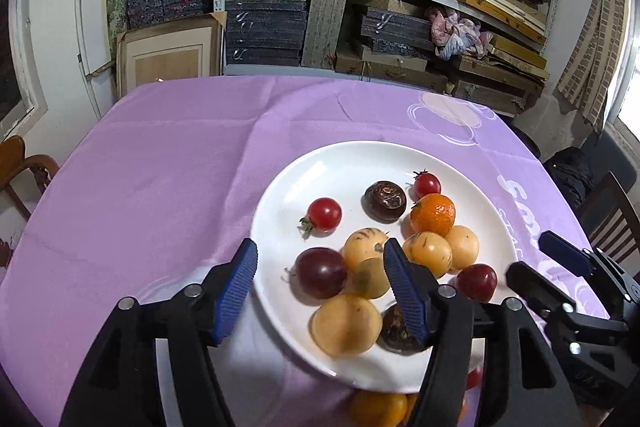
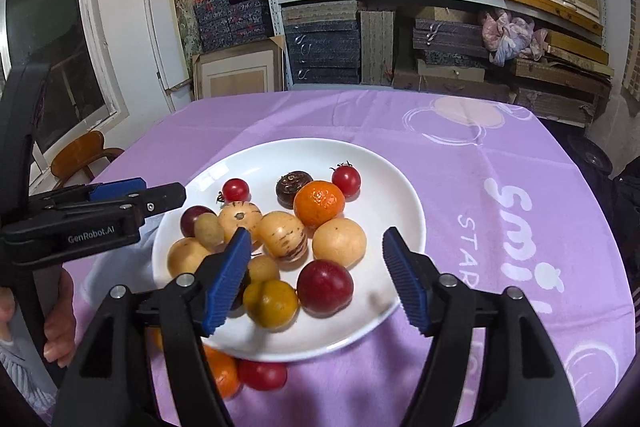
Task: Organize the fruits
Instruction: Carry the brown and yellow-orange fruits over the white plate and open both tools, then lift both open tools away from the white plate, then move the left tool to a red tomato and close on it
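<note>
While most fruit already sits on the white plate point(image 2: 400, 211), still unfinished: an orange point(image 2: 222, 373) and a red fruit point(image 2: 262, 375) left on the purple tabletop point(image 2: 480, 155) just beside the near rim.

Both jaws spread and empty: left hand-held gripper point(image 1: 320, 291) above the plate's near-left edge, right hand-held gripper point(image 2: 316, 275) over the near side, nothing pinched. Counted on the plate, as far as visible: three cherry tomatoes point(image 2: 346, 179), one mandarin point(image 2: 319, 203), two dark water-chestnut-like pieces point(image 2: 293, 183), two dark red plums point(image 2: 325, 287), roughly seven yellow fruits point(image 2: 339, 242), some striped, several partly hidden behind blue pads. Off the plate: at least two, possibly more hidden under the grippers.
</note>
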`<state>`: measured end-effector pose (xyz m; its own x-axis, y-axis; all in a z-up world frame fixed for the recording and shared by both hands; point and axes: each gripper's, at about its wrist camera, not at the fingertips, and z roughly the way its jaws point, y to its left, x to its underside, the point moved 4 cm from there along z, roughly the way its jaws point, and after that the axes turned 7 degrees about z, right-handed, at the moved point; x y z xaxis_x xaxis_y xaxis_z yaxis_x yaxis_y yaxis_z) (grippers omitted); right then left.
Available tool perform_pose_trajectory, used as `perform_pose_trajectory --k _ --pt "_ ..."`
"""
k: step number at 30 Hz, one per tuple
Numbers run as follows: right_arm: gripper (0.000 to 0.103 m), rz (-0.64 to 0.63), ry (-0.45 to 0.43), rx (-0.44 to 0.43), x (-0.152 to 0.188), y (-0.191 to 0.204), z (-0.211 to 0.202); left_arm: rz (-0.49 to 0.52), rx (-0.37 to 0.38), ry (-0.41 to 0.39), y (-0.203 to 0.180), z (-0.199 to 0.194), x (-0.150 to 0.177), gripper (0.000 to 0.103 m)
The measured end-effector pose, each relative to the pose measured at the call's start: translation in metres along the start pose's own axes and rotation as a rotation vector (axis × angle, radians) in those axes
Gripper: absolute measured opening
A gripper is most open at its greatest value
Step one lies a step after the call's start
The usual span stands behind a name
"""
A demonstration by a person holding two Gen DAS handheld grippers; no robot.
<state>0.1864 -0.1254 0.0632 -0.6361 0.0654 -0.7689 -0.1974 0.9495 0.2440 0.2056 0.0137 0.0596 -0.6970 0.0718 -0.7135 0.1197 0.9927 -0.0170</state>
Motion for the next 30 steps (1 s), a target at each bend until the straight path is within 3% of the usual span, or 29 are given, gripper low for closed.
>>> perform_pose_trajectory --k 3,5,11,15,20,30 --pt "0.091 0.011 -0.032 0.005 0.019 -0.002 -0.035 -0.039 -0.013 -0.005 0.018 -0.025 0.018 0.072" --pt "0.095 0.015 -0.042 0.005 0.035 -0.003 -0.055 -0.047 -0.032 -0.003 0.027 -0.041 0.035 0.072" --pt "0.098 0.044 -0.108 0.042 0.083 -0.018 -0.083 0.038 -0.101 0.013 0.02 -0.066 0.093 0.072" --pt "0.098 0.088 -0.086 0.039 0.086 -0.034 -0.079 0.096 -0.128 -0.011 0.008 -0.069 0.121 0.072" --pt "0.098 0.177 -0.069 0.026 0.087 -0.054 -0.077 0.113 -0.089 -0.077 -0.002 -0.07 0.128 0.072" --pt "0.098 0.236 -0.024 0.022 0.09 -0.062 -0.067 0.124 -0.027 -0.026 -0.015 -0.051 0.13 0.068"
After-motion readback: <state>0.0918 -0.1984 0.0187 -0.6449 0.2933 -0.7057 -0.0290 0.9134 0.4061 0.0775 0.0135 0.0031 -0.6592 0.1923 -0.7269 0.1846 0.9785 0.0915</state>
